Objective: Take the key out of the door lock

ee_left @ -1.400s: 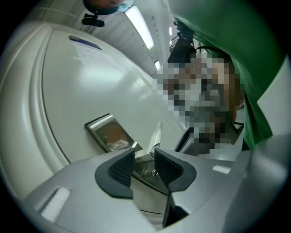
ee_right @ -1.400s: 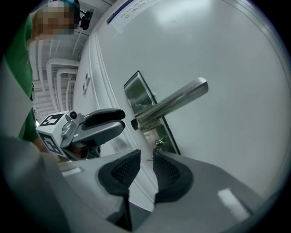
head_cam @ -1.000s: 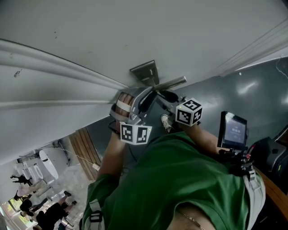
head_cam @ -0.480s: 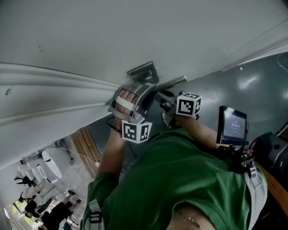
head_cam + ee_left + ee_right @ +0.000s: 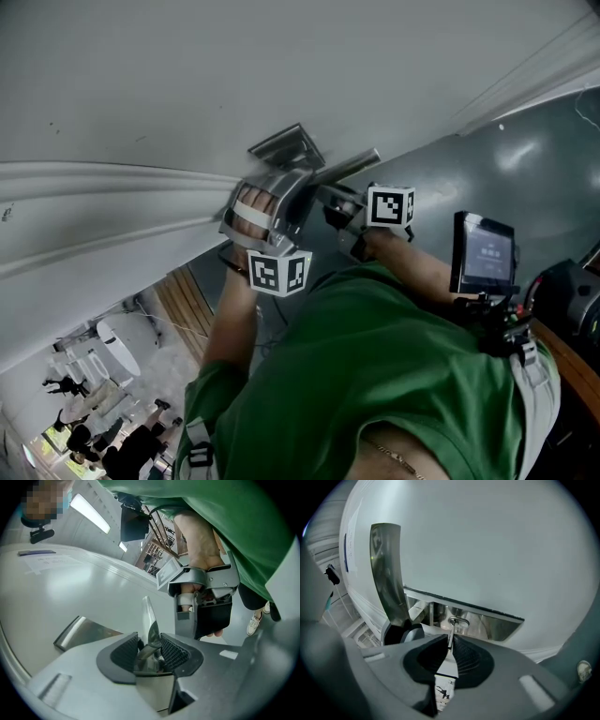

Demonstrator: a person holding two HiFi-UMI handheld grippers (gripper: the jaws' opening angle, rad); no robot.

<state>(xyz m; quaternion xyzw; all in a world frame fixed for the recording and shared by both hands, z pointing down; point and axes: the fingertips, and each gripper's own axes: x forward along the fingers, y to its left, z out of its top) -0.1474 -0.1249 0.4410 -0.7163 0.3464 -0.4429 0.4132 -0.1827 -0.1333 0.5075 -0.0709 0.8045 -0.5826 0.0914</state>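
Note:
A small metal key [image 5: 450, 632] sticks out of the lock cylinder [image 5: 458, 621] in the steel lock plate [image 5: 492, 626] of the white door [image 5: 281, 66]. A white tag [image 5: 445, 679] hangs from the key. My right gripper [image 5: 451, 645] has the key between its pads, and its jaws are closing with a thin gap still showing. My left gripper [image 5: 150, 644] is shut on the steel door handle [image 5: 148, 618], which stands at the left in the right gripper view as the door handle [image 5: 387, 576]. In the head view both grippers, left [image 5: 278, 192] and right [image 5: 330, 200], sit at the lock plate [image 5: 284, 147].
A person's green shirt [image 5: 375, 375] fills the lower head view. A small screen [image 5: 483, 253] on a rig stands at the right. The grey floor [image 5: 525, 169] lies beyond the door's edge. Raised mouldings [image 5: 94, 178] run along the door to the left.
The right gripper has drawn nearer the lock plate under the handle. The left gripper stays on the handle. The whole view has shifted slightly.

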